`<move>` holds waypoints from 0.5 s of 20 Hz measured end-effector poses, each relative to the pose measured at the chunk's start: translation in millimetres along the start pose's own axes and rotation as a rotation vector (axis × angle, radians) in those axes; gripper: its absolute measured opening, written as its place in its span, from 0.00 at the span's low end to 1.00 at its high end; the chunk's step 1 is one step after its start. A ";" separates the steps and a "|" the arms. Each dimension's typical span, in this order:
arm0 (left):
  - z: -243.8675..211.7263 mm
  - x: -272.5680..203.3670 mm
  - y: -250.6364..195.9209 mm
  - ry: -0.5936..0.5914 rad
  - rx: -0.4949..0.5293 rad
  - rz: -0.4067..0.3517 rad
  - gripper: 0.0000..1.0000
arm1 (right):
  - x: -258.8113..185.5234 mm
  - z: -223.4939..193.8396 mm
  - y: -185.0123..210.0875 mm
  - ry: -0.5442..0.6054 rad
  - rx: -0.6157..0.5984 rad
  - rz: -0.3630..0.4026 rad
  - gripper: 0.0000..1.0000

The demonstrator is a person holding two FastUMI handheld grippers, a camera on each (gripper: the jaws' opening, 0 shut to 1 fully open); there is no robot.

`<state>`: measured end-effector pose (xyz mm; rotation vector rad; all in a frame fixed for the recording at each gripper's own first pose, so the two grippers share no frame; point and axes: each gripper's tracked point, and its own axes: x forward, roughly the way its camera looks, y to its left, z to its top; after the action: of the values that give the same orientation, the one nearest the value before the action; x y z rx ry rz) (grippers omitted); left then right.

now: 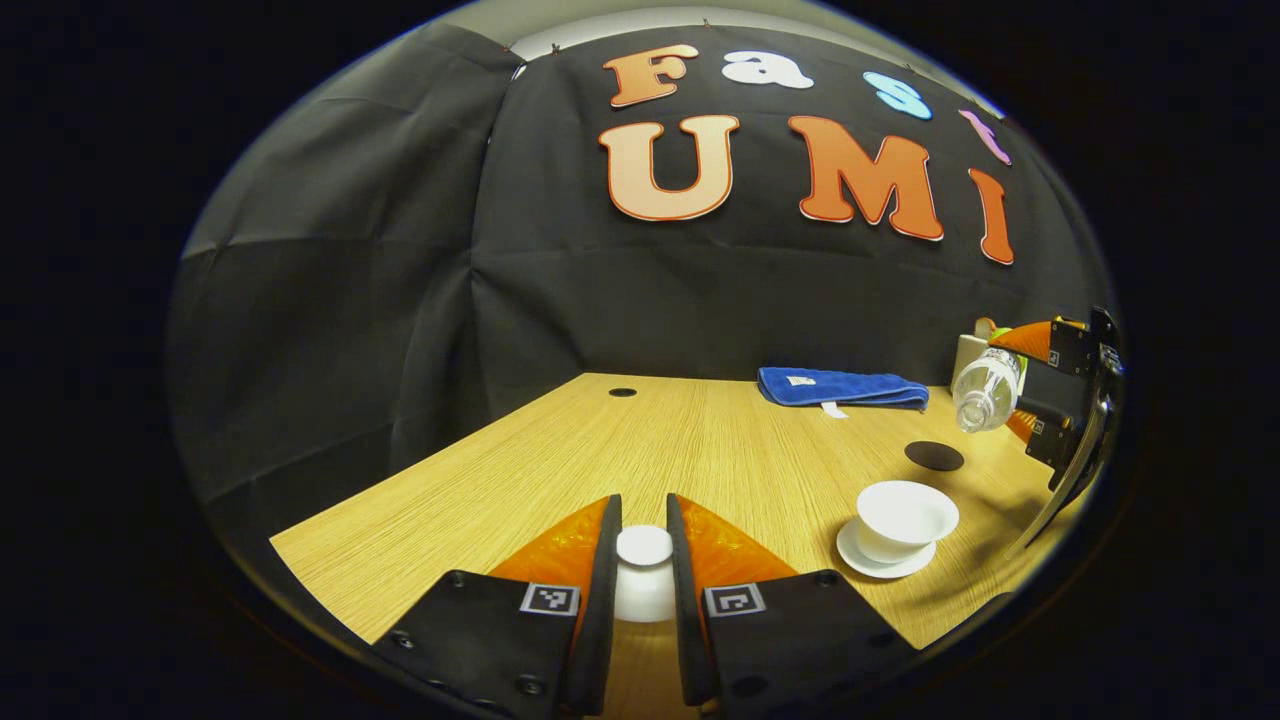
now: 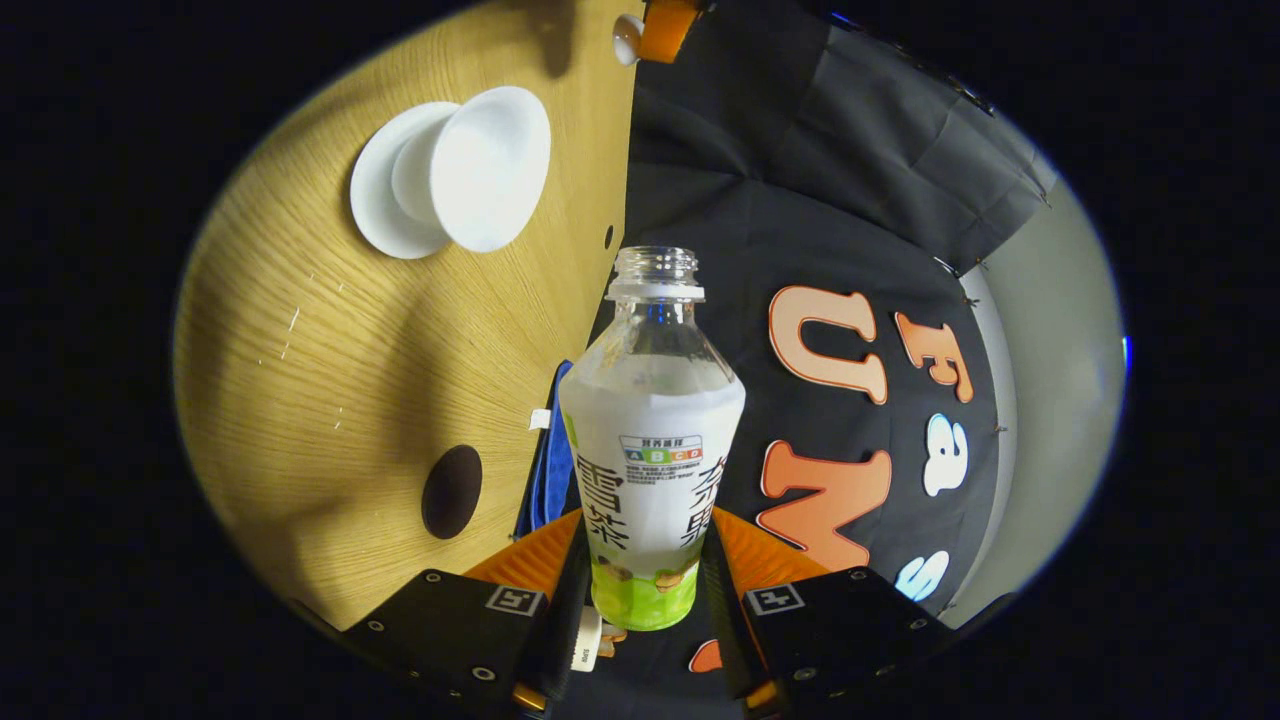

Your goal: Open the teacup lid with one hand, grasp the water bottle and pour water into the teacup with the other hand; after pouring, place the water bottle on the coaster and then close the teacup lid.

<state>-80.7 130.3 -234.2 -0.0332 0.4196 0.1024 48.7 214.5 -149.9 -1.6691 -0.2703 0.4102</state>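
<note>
1. Teacup (image 1: 905,518) sat uncovered on its saucer (image 1: 885,562), near right part of the wooden table (image 1: 600,460).
2. Left gripper (image 1: 644,560) pinched the teacup lid (image 1: 644,575) between both fingers, left of the cup.
3. Right gripper (image 2: 648,580) clamped the water bottle (image 2: 650,440), tipped, capless, mouth toward the cup.
4. Dark coaster (image 1: 934,456) lay bare, just beyond the cup.
5. Blue towel (image 1: 842,387) lay folded at the far edge.

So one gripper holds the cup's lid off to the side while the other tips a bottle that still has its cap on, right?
Not quite: the bottle has no cap; the right gripper view shows its open neck. The rest holds: the left gripper holds the lid aside while the right gripper tips the bottle.
</note>
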 end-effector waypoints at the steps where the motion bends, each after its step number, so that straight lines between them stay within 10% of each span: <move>1: -0.7 0.8 0.1 -0.001 -0.001 0.000 0.31 | 1.1 0.8 -2.5 -0.005 -0.007 -0.005 0.56; 10: 1.9 -1.0 0.2 -0.002 0.005 -0.001 0.31 | 3.7 2.5 -23.9 -0.037 -0.072 -0.071 0.59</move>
<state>-80.9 130.5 -232.1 -0.0279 0.4180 0.1007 52.4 221.6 -127.0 -1.7179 -0.3747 0.3819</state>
